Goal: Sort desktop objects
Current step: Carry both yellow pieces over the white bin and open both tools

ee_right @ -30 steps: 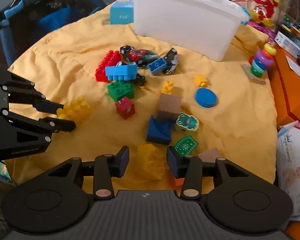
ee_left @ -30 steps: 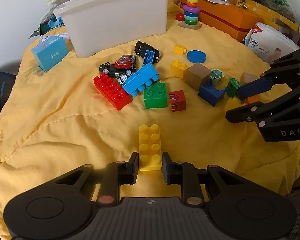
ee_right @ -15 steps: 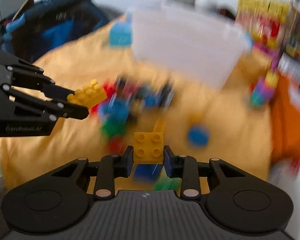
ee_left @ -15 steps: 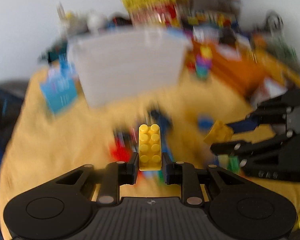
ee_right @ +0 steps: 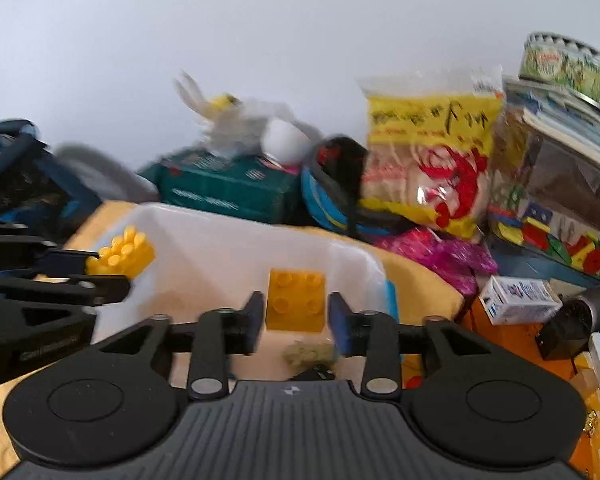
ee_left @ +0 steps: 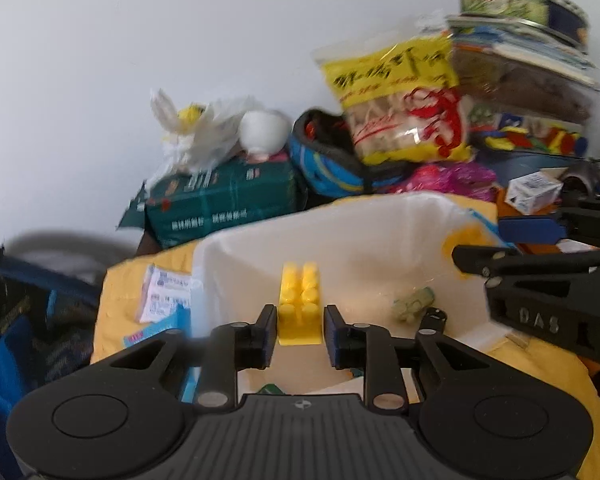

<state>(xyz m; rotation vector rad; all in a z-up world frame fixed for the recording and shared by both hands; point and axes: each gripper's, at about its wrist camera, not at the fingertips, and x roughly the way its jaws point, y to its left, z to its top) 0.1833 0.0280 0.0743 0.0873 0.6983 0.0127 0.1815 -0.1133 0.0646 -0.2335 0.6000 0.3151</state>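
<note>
Yellow brick point(ee_left: 300, 304) sits between left claw point(ee_left: 299, 330) pads, released.

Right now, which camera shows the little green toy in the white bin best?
The left wrist view: the green toy lies clear on the floor of the white bin, right of the left hand-held gripper. The right wrist view shows it blurred, low behind the right hand-held gripper.

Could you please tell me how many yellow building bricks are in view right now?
2: a long brick between the left tool's fingers and a square brick between the right tool's, both over the white bin. Others may be hidden.
</note>
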